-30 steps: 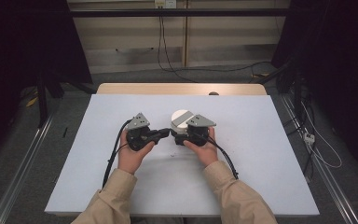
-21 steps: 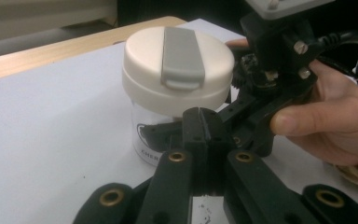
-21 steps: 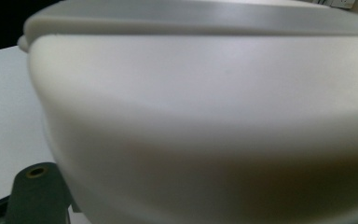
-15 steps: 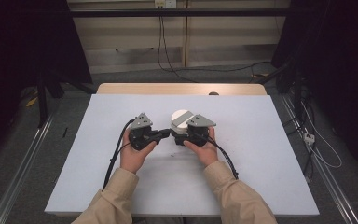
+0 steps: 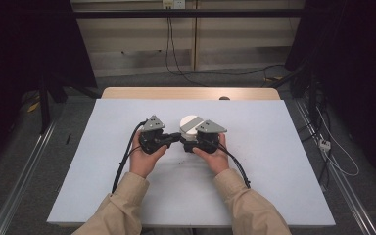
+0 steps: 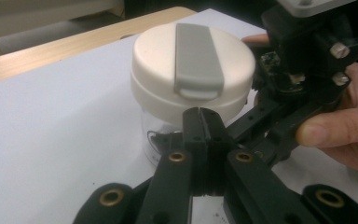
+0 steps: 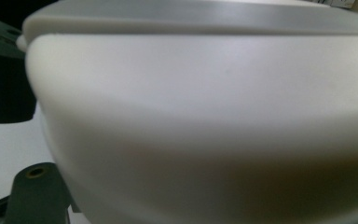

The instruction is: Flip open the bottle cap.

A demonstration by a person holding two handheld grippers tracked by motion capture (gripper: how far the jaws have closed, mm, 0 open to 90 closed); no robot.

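Looking down, I see a clear jar (image 5: 190, 131) with a white lid (image 6: 193, 70) standing mid-bench (image 5: 274, 161), slightly far of both hands. My right claw (image 5: 190, 143) seems clamped on the jar's body below the lid, though up close its view is blurred. My left claw (image 6: 203, 122) has its jaws pressed together, empty, tips just left of the jar and pointing right at it. The lid's grey bar (image 6: 197, 57) runs near-to-far. The right hand is nearer.
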